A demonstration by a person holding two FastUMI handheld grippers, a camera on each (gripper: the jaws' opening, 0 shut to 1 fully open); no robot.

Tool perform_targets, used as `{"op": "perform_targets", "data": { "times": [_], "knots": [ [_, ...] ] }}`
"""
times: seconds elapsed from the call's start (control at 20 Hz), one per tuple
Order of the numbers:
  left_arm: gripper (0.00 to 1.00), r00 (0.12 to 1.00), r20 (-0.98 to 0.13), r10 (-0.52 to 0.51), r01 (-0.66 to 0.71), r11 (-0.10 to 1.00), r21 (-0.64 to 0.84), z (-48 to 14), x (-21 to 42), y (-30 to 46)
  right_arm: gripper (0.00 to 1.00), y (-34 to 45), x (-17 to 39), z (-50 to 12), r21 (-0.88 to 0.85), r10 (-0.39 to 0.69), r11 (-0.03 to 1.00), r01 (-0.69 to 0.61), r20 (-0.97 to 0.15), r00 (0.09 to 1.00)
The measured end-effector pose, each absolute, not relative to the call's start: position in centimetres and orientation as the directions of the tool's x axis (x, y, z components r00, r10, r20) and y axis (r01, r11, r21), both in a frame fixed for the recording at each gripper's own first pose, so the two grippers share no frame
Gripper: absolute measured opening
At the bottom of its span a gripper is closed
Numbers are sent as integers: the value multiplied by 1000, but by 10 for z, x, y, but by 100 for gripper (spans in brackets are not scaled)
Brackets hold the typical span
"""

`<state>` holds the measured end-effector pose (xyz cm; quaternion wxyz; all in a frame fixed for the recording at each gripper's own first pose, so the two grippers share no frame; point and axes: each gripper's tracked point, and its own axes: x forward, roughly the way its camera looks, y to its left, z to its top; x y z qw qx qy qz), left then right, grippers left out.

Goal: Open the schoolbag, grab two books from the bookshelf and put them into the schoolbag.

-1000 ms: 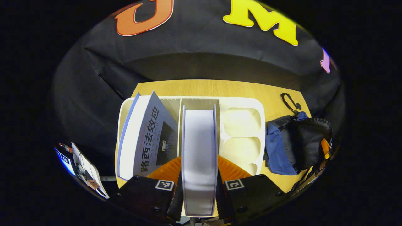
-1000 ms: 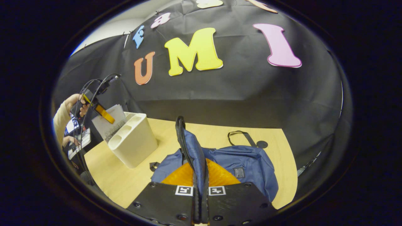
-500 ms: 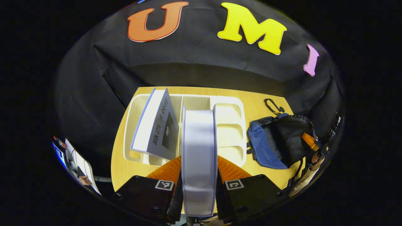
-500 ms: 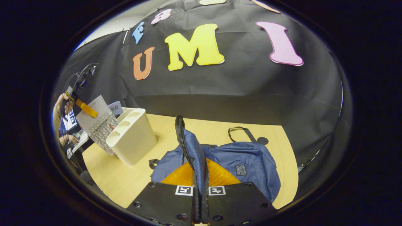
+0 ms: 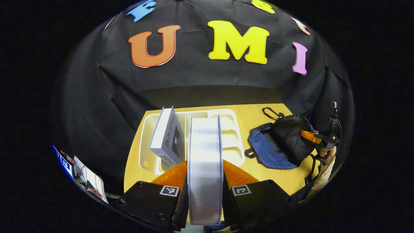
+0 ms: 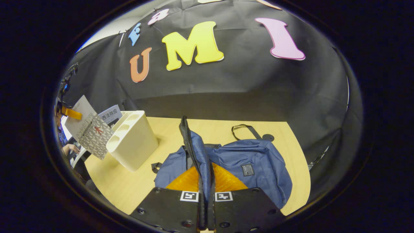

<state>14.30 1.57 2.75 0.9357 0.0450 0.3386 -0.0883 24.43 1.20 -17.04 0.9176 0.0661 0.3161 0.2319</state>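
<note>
The schoolbag point(image 5: 281, 145) is held open by its rim in the closed right gripper point(image 6: 206, 207), one book point(image 5: 205, 168) is clamped in the left gripper point(image 5: 205, 194) above the bookshelf point(image 5: 233, 136), and the second book point(image 5: 166, 136) is left there.

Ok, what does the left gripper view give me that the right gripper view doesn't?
Left gripper view: the bookshelf compartments from above, the second book leaning in one, and the schoolbag with its dark open mouth. Right gripper view: the right gripper shut on the bag's zipper edge, and its label patch. Both: the held book, clamped by the left gripper, the bookshelf and the table.
</note>
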Motion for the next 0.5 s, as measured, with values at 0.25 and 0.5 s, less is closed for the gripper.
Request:
{"op": "perform_targets", "data": {
  "times": [0.25, 0.5],
  "knots": [
    [45, 818, -551, -164, 230, 972, 52, 56, 122, 4, 4, 15, 243, -172, 244, 463, 884, -398, -564, 684],
    [44, 828, -485, -283, 325, 946, 3, 75, 103, -44, 4, 20, 243, -166, 207, 453, 887, -414, -569, 687]
  ]
}}
